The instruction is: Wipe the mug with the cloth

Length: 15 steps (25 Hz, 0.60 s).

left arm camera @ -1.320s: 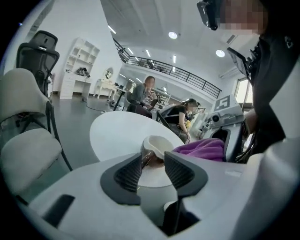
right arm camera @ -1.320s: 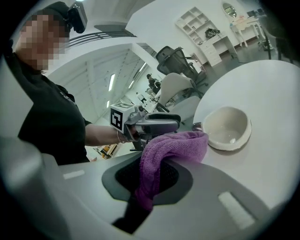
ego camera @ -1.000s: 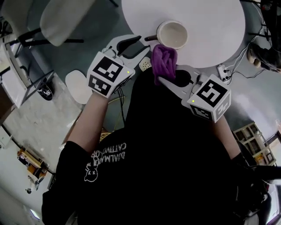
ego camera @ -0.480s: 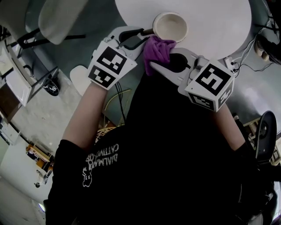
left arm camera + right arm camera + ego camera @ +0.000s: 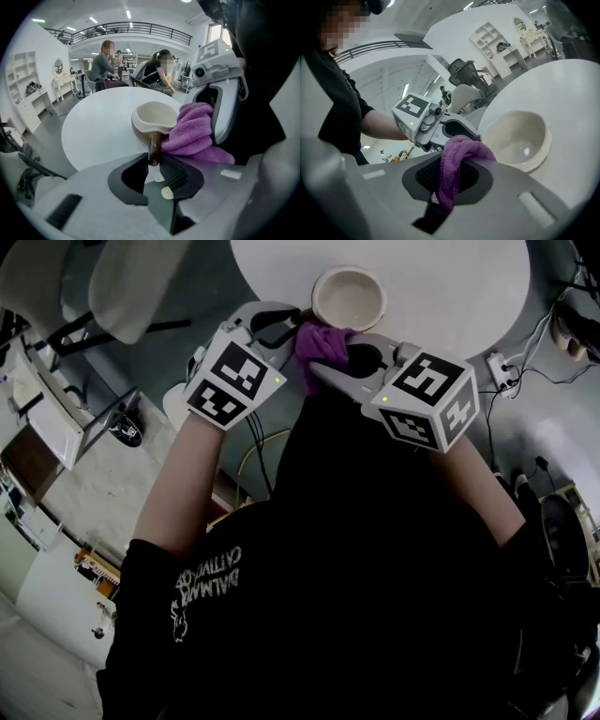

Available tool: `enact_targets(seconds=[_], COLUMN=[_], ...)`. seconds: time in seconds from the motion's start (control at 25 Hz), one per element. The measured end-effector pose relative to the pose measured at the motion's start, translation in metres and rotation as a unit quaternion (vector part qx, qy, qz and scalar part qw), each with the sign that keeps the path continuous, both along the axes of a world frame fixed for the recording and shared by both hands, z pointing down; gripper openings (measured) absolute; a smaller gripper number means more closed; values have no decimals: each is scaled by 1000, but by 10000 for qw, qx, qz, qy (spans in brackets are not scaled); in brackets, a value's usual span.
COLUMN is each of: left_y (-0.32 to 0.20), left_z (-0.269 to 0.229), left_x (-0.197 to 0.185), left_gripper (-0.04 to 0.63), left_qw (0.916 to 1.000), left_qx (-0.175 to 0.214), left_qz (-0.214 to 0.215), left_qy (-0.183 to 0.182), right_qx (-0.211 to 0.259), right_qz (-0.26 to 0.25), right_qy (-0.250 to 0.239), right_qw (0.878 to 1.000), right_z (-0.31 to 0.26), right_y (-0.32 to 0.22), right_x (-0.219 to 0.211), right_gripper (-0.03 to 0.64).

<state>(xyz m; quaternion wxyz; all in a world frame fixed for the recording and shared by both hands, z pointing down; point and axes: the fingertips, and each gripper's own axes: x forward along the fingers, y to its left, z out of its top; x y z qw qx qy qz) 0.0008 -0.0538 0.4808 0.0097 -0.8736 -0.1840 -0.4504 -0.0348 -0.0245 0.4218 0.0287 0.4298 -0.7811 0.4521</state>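
Mug (image 5: 348, 298) — cream; shirt lettering (image 5: 208, 589) upside-down, illegible.

**Bright open hall around a round white table**

A round white table (image 5: 450, 296) stands on a smooth grey floor (image 5: 202, 310), with a pale moulded chair (image 5: 127, 282) just beside it. Open white shelving (image 5: 21, 101) lines a white wall. A dark-railed mezzanine balcony (image 5: 136, 29) crosses the far end under bright ceiling strip lights (image 5: 128, 14). A daylit window (image 5: 215, 33) sits to one side, and a black office chair (image 5: 464, 72) stands beyond the table.
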Motion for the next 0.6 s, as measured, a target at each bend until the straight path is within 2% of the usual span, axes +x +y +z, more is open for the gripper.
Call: enact_targets(seconds=[0.32,0.6], left_y=[2,8], left_z=[0,0], left_x=[-2,-2], left_gripper=[72,72], left_qw=[9989,9966], left_qx=[223,293], left_qz=[374,724], left_qy=[-157,-256], right_qx=[-350,-502], right_qz=[492,737], right_qy=[-417,-311], right_qw=[9973,9955], right_z=[3,7], right_y=[11,26], right_x=[20,36], right_gripper=[46,46])
